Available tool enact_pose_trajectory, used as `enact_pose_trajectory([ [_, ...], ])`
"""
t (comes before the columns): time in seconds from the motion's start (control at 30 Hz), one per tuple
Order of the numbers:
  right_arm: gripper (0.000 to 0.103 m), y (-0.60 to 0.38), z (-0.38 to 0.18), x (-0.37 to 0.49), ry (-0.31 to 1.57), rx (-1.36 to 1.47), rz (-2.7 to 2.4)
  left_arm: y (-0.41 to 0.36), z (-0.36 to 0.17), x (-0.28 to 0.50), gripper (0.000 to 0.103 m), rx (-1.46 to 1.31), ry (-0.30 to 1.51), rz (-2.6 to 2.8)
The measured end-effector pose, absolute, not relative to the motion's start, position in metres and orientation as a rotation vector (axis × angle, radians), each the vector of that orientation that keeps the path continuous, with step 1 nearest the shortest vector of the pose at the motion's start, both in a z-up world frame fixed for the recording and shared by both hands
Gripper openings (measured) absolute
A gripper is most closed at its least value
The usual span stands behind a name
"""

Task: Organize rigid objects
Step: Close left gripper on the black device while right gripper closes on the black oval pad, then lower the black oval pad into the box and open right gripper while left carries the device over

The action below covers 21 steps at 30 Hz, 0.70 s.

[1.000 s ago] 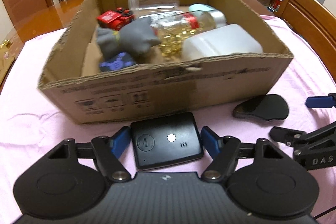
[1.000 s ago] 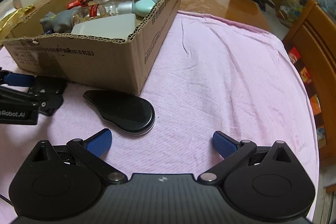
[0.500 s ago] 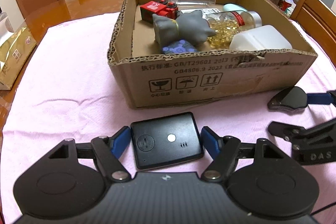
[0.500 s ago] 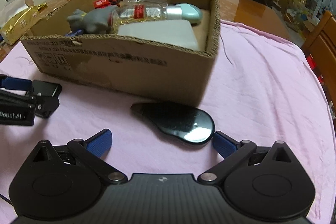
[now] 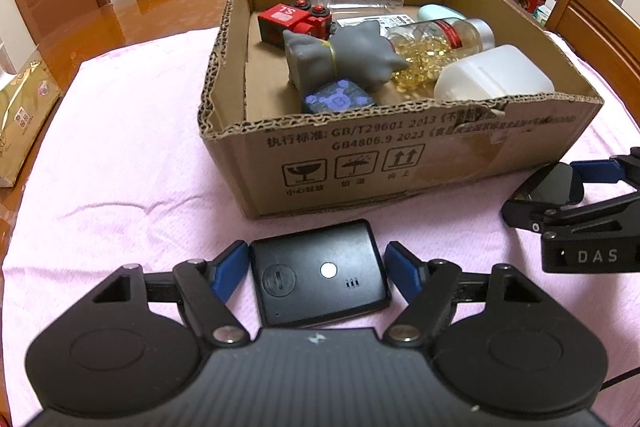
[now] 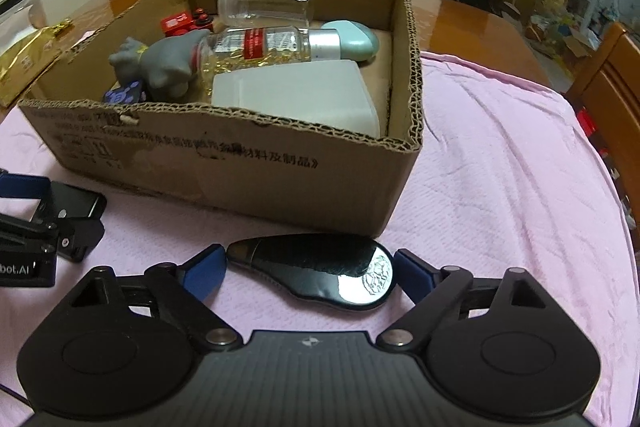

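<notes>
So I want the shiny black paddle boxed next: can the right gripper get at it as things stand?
Probably yes. The paddle lies flat on the cloth between the right gripper's closing fingers, nothing on top of it, and the box sits just behind.

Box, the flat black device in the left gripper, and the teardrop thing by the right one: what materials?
Box: corrugated cardboard, matte brown; fluting shows along torn rims. Flat black device between the left gripper fingers: likely matte plastic, dull even sheen. Teardrop piece between the closing right gripper jaws: glossy black, probably plastic or glass; mirror-like glare at its wide end.
</notes>
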State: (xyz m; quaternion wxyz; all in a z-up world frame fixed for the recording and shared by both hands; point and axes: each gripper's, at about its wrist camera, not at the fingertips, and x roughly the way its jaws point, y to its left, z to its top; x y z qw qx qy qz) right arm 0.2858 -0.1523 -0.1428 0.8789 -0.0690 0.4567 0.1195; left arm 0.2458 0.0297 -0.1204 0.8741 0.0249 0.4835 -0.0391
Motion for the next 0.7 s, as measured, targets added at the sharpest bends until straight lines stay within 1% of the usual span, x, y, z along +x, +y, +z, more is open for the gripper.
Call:
enact_pose_trajectory([
  [0.37,0.092,-0.151,-0.137,0.280,0.950,-0.174,0.274,0.031,-0.118,0.247,0.072,0.058,1.027,-0.110],
  [0.7,0.092,-0.153,-0.107,0.268,0.939,-0.249,0.359,0.035,-0.101,0.242,0.071,0.119,1.039,-0.190],
])
